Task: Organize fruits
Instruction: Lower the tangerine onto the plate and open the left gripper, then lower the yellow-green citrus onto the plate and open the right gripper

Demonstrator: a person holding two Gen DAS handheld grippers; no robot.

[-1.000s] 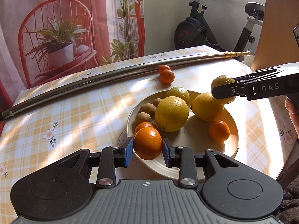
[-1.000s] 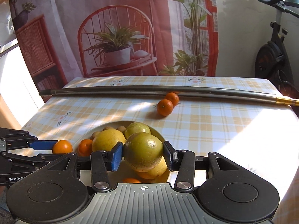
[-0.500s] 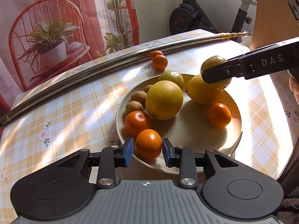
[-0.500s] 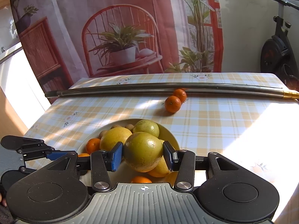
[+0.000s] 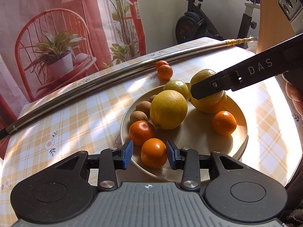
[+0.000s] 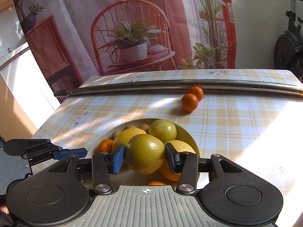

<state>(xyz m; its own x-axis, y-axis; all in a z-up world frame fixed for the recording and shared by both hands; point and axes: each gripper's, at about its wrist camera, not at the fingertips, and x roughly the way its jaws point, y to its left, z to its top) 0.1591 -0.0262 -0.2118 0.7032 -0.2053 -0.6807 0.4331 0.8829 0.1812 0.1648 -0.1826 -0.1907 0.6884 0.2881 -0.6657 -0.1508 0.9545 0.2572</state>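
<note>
our right gripper (image 6: 144, 156) is clenched on a yellow-green citrus (image 6: 144, 153), both blue pads (image 6: 117, 158) pressed to its sides. we hold it just above the cream plate (image 5: 240, 132), over a large yellow fruit (image 5: 208, 105) that lies there; from the left wrist view the two look to be touching, though we cannot tell for sure. our left gripper (image 5: 149, 154) is released, its jaws standing apart on either side of a small mandarin (image 5: 153, 155) near the plate's near rim, with a gap showing at each pad. beside it on the plate lie another mandarin (image 5: 141, 132), a big lemon-coloured fruit (image 5: 168, 109), a greenish one (image 5: 177, 88) behind it, some small brown fruits (image 5: 138, 116) and a lone mandarin (image 5: 224, 123) to the right. two more mandarins (image 6: 189, 102) sit off the plate on the checked surface (image 5: 75, 117), close against a long metal pole (image 6: 132, 88) lying across it. a bit of a hand (image 5: 294, 98) shows at the right edge.
</note>
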